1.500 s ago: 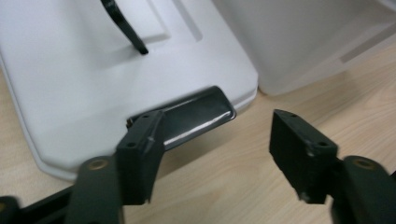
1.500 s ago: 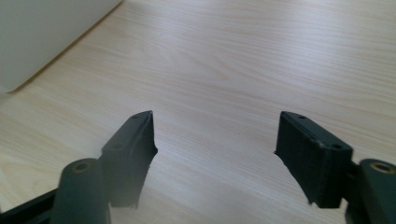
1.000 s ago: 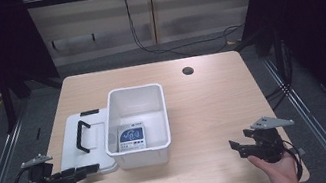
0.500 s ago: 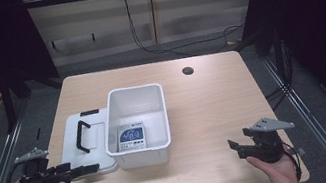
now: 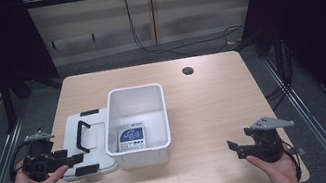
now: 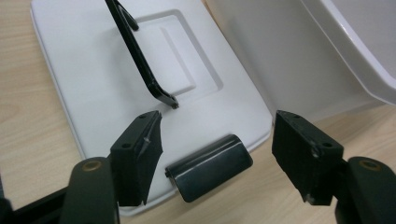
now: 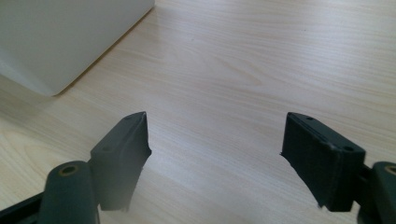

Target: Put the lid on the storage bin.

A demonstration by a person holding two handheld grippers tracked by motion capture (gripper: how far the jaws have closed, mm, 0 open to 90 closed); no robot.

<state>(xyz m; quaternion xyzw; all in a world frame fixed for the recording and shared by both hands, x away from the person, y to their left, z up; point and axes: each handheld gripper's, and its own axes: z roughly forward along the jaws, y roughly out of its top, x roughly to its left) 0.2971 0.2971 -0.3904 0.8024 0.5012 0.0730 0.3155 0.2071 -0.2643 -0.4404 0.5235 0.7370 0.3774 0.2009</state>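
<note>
**Both grippers open beside the white bin and its lid**

Nearest the person, the left gripper (image 5: pixel 75 159) sits at the near left corner of the lid (image 5: pixel 88 135), just left of the white bin (image 5: pixel 138 118). Its jaws have just been opening and stand wide apart; in the left gripper view the lid's near black latch (image 6: pixel 209 165) lies between them, but neither pad touches it. The right gripper (image 5: pixel 232 146) rests well to the right of the bin, low over bare tabletop (image 5: pixel 214 107). Its jaws have also just been opening, with nothing but wood grain between them.

The lid lies flat on the tabletop, touching the bin's left wall. It looks like thin moulded plastic: light, fairly stiff, smooth and likely slippery on its broad face. Its black handle (image 5: pixel 81 135) stands tilted up from the recessed middle and seems the surest place to take hold, since a gripper can close around the narrow bar. The latch at the near edge is a second choice, though it probably hinges and could swing under load. A pinch on the thin rim would likely slip.

Farther off, the bin stands upright and open. A small blue-and-white packet (image 5: pixel 132 136) lies on its floor toward the near wall. Beyond the bin, a dark round hole (image 5: pixel 188 71) marks the tabletop's far right.
</note>
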